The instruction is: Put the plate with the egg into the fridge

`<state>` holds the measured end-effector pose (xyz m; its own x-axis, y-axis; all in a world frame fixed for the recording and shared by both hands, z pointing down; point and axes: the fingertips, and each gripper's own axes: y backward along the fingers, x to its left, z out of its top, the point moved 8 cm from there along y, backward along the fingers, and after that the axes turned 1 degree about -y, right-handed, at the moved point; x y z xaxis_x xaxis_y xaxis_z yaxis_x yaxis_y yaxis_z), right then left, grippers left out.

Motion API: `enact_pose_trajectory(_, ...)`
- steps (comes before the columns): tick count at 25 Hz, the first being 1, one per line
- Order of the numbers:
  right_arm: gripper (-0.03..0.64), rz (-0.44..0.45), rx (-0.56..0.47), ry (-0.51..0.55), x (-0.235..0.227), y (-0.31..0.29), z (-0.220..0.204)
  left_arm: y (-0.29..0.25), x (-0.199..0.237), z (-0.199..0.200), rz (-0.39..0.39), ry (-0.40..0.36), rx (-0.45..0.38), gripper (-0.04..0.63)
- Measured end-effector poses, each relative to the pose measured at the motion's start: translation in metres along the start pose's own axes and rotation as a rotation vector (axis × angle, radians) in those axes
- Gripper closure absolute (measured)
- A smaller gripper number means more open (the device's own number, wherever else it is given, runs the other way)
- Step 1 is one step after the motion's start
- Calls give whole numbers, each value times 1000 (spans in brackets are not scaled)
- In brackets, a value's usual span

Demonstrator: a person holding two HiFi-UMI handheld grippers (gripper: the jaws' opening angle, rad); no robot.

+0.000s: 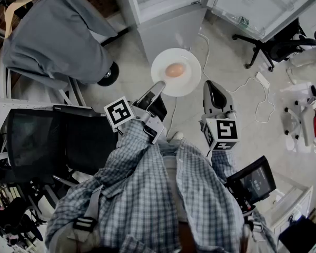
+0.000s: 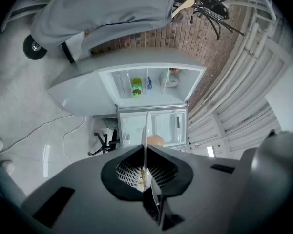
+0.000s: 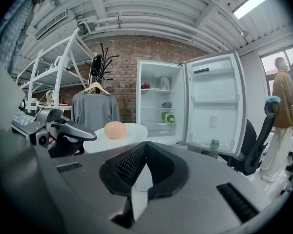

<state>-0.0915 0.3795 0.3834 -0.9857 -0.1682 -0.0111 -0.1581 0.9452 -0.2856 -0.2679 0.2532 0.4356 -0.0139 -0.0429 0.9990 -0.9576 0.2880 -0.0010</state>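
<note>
Head view: a white plate (image 1: 185, 83) is held in the air above the floor (image 1: 237, 115), with the egg (image 1: 175, 70) lying at its centre. The left gripper (image 1: 159, 85) grips the plate's rim at 7 o'clock. The right gripper (image 1: 210, 84) is at 4 o'clock of the plate, just beside it and not touching. The open fridge (image 1: 166, 22) stands at 12 o'clock beyond the plate, and a grey garment (image 1: 52, 36) hangs at 10 o'clock.

Left gripper view: the jaws are clamped on the plate, which is seen edge-on. The egg shows just beyond the jaws, and the fridge interior is at 12 o'clock.

Right gripper view: the jaws are closed together with nothing between them. Plate and egg are at 10 o'clock. The fridge door (image 3: 215, 101) stands open at 1 o'clock, and a person (image 3: 283, 116) stands at 3 o'clock.
</note>
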Motion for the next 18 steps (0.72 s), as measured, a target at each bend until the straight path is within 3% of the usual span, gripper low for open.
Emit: enact_pose_trajectory(18,609,-52,5,-11,6,-10,-1,1,4,20,-10,7,17,578)
